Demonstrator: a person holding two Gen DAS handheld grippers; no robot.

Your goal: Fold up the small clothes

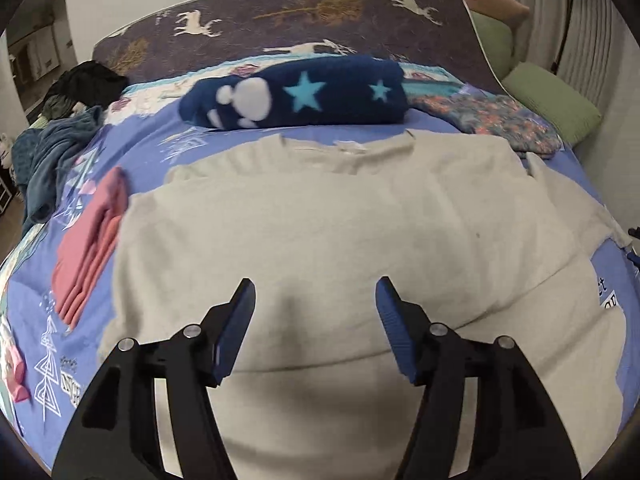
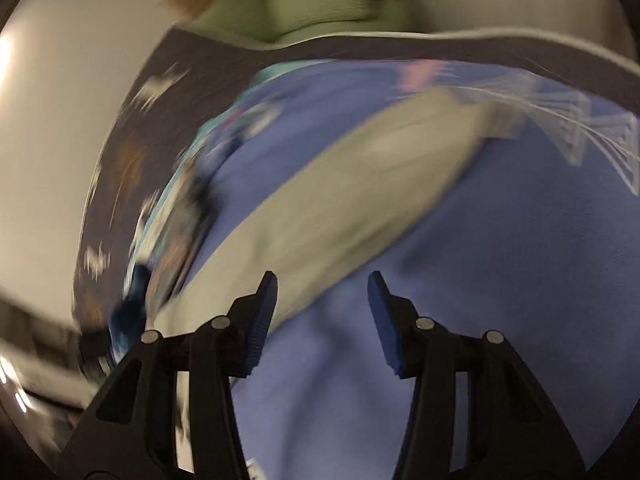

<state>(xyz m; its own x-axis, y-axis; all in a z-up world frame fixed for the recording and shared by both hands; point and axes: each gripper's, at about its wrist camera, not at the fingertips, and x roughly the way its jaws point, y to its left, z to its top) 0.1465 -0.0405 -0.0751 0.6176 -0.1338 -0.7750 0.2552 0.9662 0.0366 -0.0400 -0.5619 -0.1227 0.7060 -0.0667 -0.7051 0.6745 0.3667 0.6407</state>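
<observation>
A cream sweater (image 1: 340, 232) lies flat on the blue bedsheet (image 1: 136, 152), neckline away from me, one sleeve stretched to the right. My left gripper (image 1: 315, 286) is open and empty, just above the sweater's lower part. In the blurred right wrist view the sweater's sleeve (image 2: 360, 192) runs diagonally across the sheet (image 2: 500, 280). My right gripper (image 2: 322, 280) is open and empty, over the sheet beside the lower stretch of the sleeve.
A folded pink garment (image 1: 92, 240) lies left of the sweater. A rolled navy star blanket (image 1: 296, 94) and a floral cloth (image 1: 492, 120) lie beyond it. Green pillows (image 1: 552, 100) sit at the right, a clothes pile (image 1: 68, 120) at the far left.
</observation>
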